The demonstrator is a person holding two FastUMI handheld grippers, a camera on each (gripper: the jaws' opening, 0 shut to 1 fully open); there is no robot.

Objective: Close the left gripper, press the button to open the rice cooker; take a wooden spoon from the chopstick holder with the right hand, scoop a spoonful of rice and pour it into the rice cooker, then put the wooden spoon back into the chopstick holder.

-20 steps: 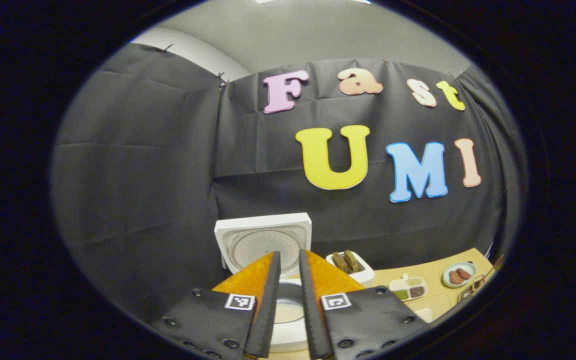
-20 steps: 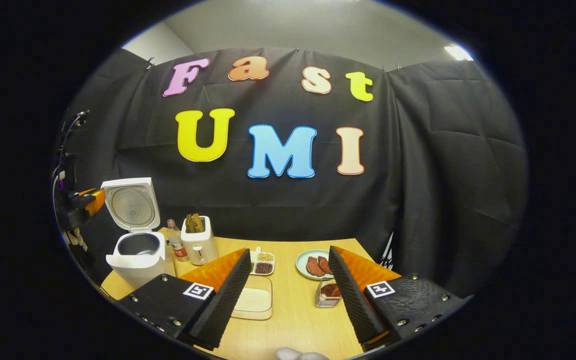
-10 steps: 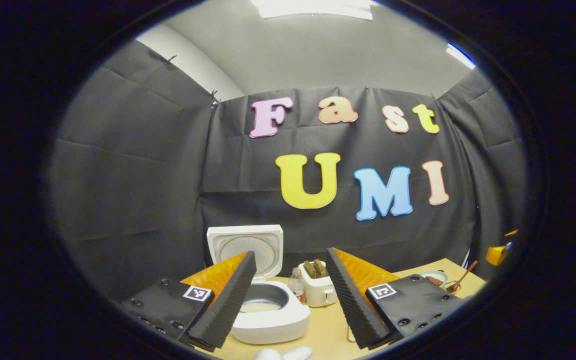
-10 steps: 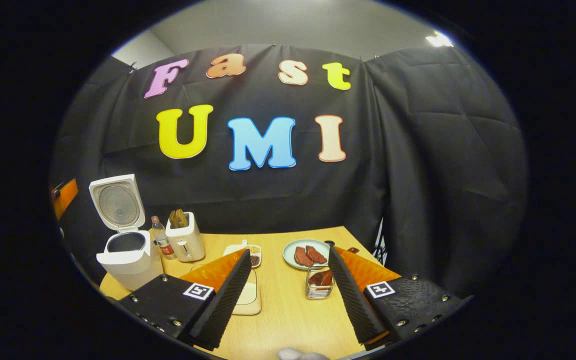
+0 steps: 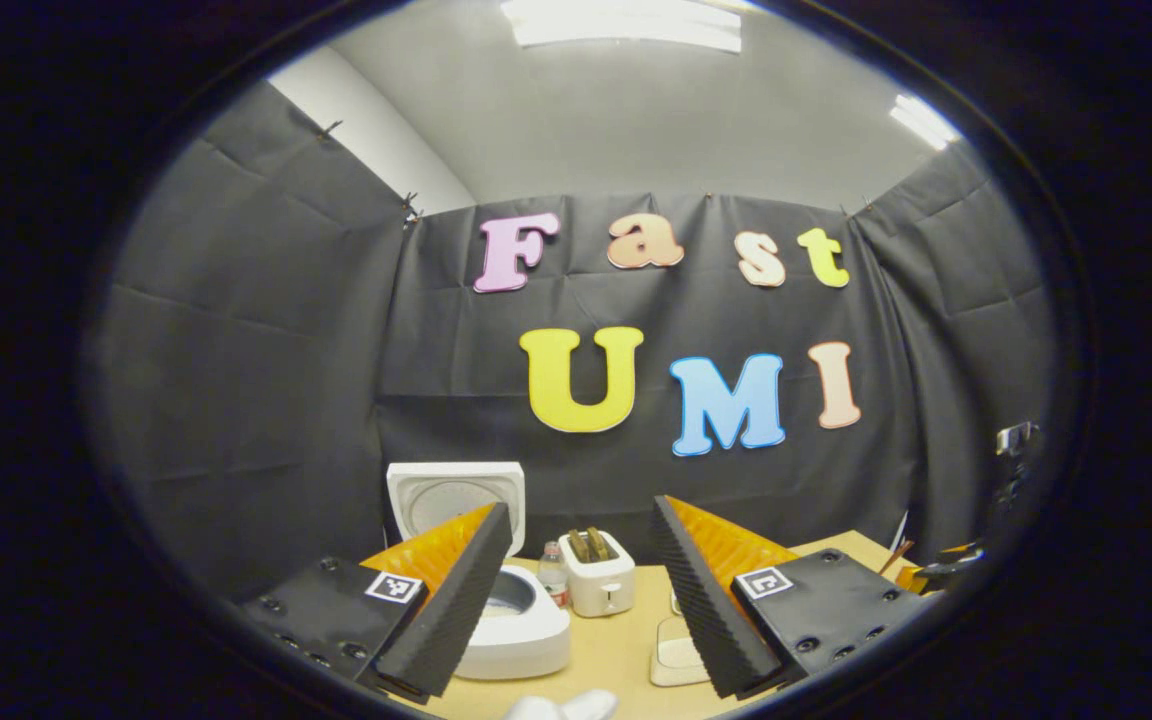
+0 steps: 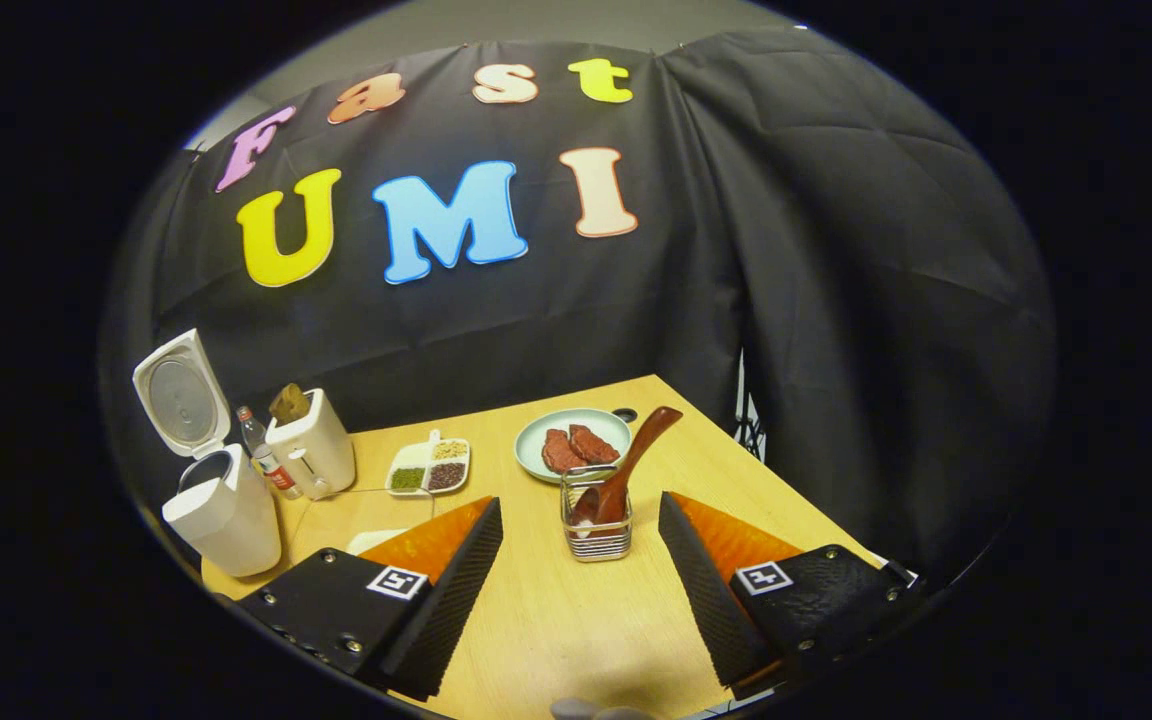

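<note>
The white rice cooker (image 5: 521,625) stands with its lid (image 5: 454,492) raised, just beyond my left gripper (image 5: 579,510), which is open and holds nothing. In the right gripper view the cooker (image 6: 221,512) sits at the table's far left. A wire chopstick holder (image 6: 596,528) stands right in front of my right gripper (image 6: 579,503), between its spread fingers. A wooden spoon (image 6: 636,458) leans in the holder with its handle pointing up and right. The right gripper is open and touches nothing. A shallow rice container (image 5: 674,655) lies near the left gripper's right finger.
On the wooden table (image 6: 556,625) stand a white toaster (image 6: 311,450), a small bottle (image 6: 261,458), a divided tray of grains (image 6: 428,466) and a plate of meat (image 6: 571,445). Black cloth walls close the table's back and right sides.
My left gripper went from shut to open and drew back from the cooker. My right gripper swung right and down, bringing the holder and spoon between its fingers.
</note>
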